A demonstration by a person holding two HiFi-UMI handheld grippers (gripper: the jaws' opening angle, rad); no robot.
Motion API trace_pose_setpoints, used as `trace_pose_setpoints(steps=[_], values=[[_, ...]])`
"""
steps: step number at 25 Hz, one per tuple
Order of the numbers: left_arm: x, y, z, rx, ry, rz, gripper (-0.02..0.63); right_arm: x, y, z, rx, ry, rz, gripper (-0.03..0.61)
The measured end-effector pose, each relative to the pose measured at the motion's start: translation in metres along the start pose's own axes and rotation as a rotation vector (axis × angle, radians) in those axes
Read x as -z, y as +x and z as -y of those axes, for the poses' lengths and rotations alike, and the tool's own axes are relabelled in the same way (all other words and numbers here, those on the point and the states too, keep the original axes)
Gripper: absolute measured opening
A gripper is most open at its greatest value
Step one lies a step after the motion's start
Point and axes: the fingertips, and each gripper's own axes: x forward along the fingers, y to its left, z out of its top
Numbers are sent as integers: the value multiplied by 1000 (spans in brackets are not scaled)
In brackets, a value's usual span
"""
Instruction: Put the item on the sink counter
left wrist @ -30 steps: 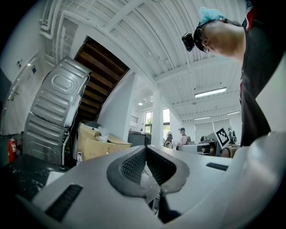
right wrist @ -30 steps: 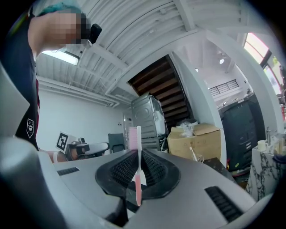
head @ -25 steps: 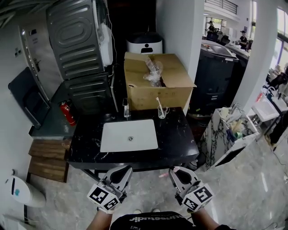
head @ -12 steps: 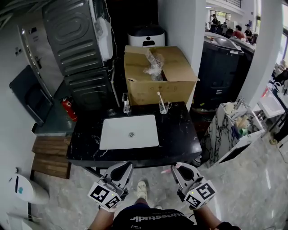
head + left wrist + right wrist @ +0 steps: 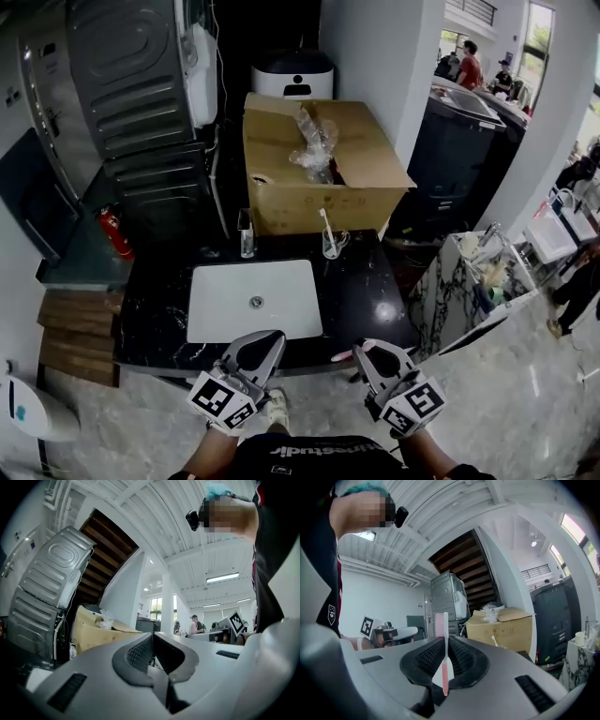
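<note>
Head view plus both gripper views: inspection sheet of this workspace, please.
Surface: black sink counter, white basin bare.
Job's things: pink toothbrush, upright in the right claw, not yet on the counter.
Clutter: glass holding a brush and a small bottle at the counter's back edge.
Grippers: left claw shut, empty; right claw shut on the pink toothbrush.
Cables: white cord hanging beside the grey appliance.
Surroundings: cardboard box, fire extinguisher, people in the distance.
</note>
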Motion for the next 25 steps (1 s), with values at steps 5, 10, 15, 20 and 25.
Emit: trace_pose_setpoints(steps=[5, 10, 15, 20, 25], values=[[-4, 31, -74, 17, -11, -7, 17, -21, 77, 20, 1, 33, 74, 51], [-7, 56, -134, 54, -16, -9, 17, -30, 143, 38, 33, 25, 61, 51], [-2, 73, -176, 89, -25, -17, 17, -22, 175, 55, 90, 9, 20, 51], [2, 91, -194, 103, -40, -14, 17, -19, 187, 79, 137, -18, -34, 51], [7, 109, -201, 94, -49, -20, 17, -33, 204, 119, 155, -9, 13, 51]])
